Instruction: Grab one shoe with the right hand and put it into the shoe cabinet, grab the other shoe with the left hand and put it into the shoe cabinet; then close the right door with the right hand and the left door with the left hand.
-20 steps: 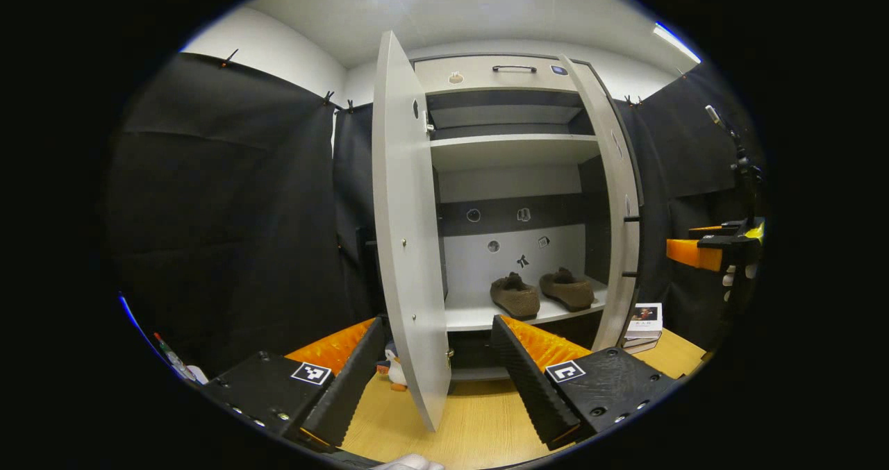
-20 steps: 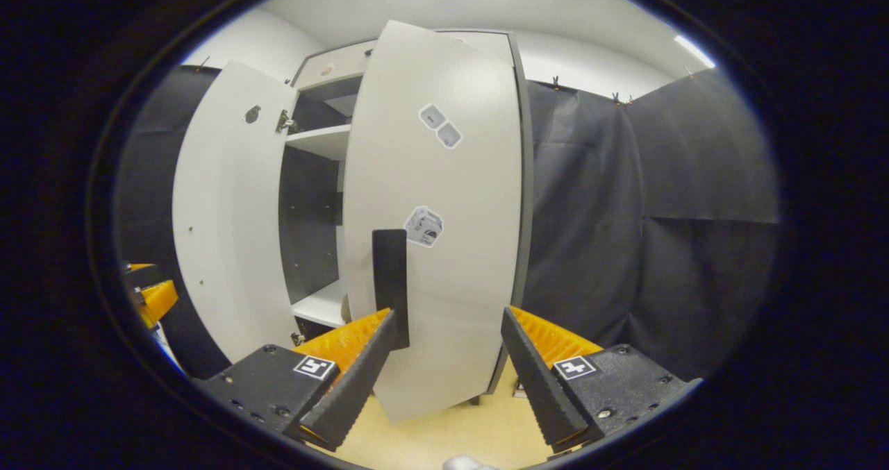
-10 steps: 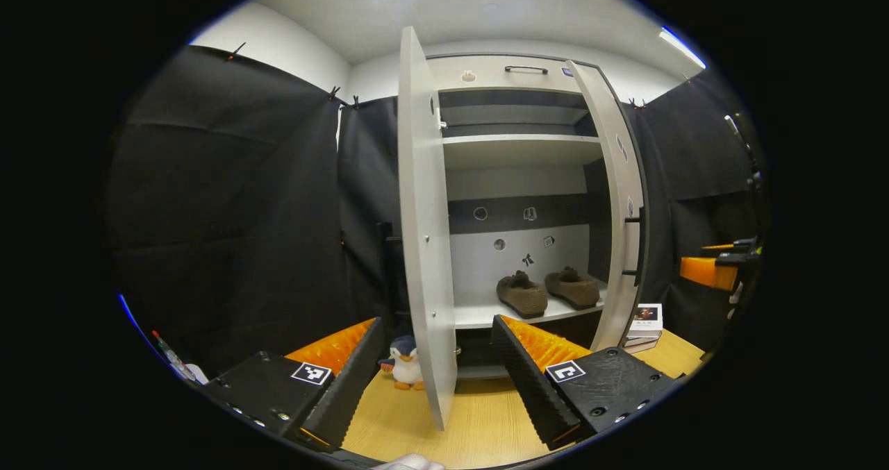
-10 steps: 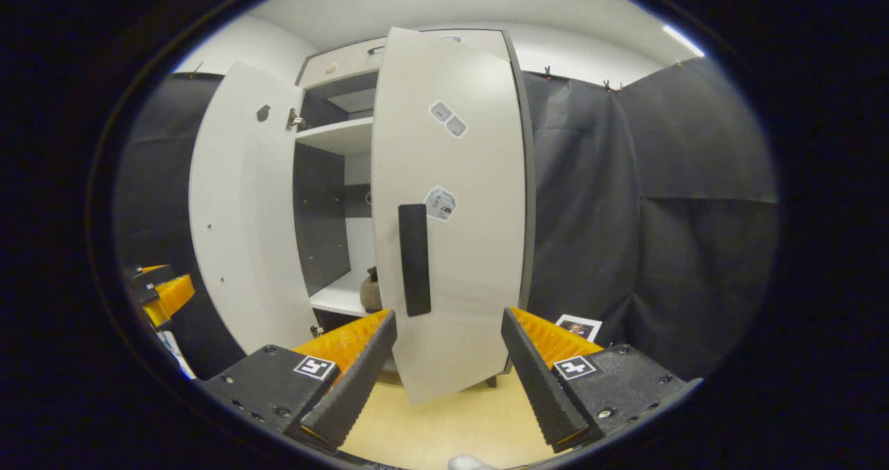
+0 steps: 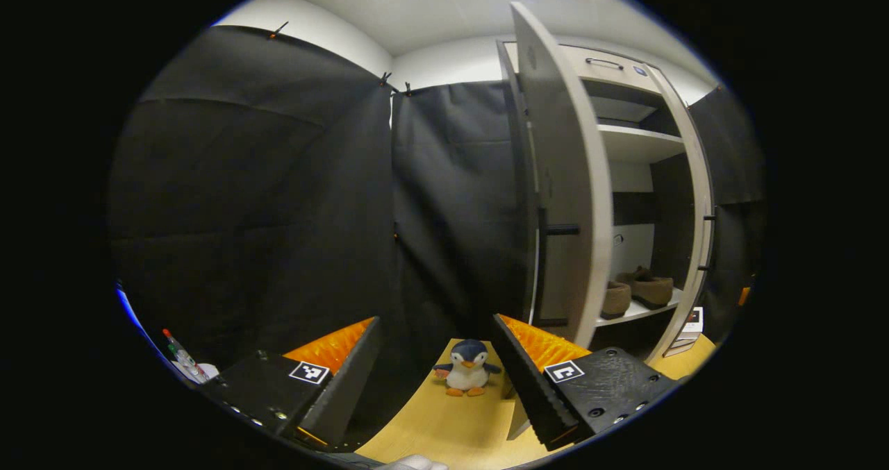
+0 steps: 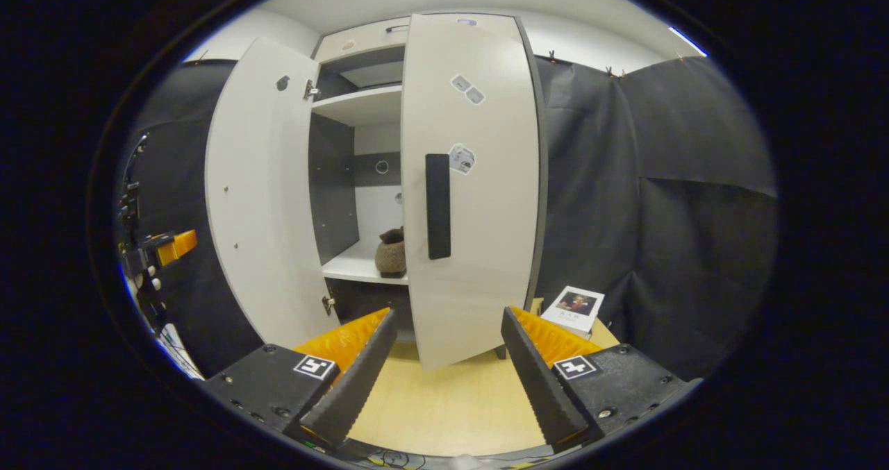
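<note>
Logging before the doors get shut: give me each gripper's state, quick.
Left gripper: open, holding nothing, fingers spread wide, toy penguin on the floor beyond.
Right gripper: open, holding nothing, facing the right door.

Shoes (image 5: 642,291) on cabinet shelf (image 5: 635,310); penguin (image 5: 465,367) left of cabinet.

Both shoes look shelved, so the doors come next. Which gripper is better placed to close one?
Left. The left gripper, open, faces the left door's outer side. The right door already looks nearly closed, ahead of the open right gripper.
</note>
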{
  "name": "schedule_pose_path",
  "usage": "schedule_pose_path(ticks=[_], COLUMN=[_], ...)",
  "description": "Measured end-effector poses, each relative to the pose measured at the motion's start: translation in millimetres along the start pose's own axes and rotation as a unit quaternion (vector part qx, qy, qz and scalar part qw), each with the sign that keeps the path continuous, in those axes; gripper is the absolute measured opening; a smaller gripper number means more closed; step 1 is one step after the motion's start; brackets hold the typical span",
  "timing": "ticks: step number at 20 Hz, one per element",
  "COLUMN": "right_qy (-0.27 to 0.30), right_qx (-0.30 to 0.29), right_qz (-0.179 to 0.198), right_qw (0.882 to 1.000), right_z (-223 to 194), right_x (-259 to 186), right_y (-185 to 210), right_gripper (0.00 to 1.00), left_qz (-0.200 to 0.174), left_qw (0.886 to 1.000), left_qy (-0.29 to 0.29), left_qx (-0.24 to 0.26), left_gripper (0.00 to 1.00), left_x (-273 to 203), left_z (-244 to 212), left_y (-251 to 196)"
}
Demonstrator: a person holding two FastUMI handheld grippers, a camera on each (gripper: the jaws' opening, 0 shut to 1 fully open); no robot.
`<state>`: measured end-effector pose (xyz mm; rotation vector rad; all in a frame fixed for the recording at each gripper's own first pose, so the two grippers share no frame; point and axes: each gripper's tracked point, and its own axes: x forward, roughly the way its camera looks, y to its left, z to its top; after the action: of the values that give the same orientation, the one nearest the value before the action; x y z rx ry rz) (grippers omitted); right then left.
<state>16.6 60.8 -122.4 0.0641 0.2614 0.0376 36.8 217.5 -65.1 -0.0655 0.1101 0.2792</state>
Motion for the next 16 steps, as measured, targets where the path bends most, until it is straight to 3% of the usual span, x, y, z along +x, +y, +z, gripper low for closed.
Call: schedule_pose_path(ticks=[3,7,9,10,11,12,13,16], right_qy=[0.001,0.011,0.018,0.021,0.021,0.022,0.023,0.025], right_qx=[-0.001,-0.004,0.002,0.002,0.001,-0.001,0.0,-0.002], right_qz=[-0.018,-0.026,-0.024,-0.021,-0.019,-0.017,-0.013,0.004], right_qw=[1.0,1.0,1.0,1.0,1.0,1.0,1.0,1.0], right_z=[-3.4,-11.3,-15.6,-17.0,-17.6,-17.9,-18.0,-17.4], right_x=[-7.8,-10.1,-10.6,-9.5,-7.7,-6.9,-5.8,-1.4], right_y=[1.1,-2.3,-3.8,-4.4,-6.5,-7.7,-9.1,-17.5], right_gripper=[0.99,1.0,0.99,0.99,0.99,0.99,0.99,1.0], left_qz=[-0.028,-0.059,-0.055,-0.054,-0.055,-0.052,-0.05,-0.053], left_qw=[1.0,0.998,0.998,0.998,0.998,0.998,0.998,0.998], left_qy=[0.002,-0.008,-0.015,-0.012,-0.01,-0.01,-0.008,-0.009], left_qx=[-0.008,0.02,0.03,0.03,0.03,0.031,0.035,0.038], left_gripper=[0.95,0.95,0.85,0.96,0.75,0.75,0.84,0.84], left_x=[28.2,44.5,41.5,41.3,40.6,40.5,39.7,35.0], left_z=[-2.2,0.8,3.5,3.8,3.2,4.1,4.5,12.0], left_y=[-13.0,-36.2,-35.9,-37.1,-38.1,-38.1,-38.3,-49.2])
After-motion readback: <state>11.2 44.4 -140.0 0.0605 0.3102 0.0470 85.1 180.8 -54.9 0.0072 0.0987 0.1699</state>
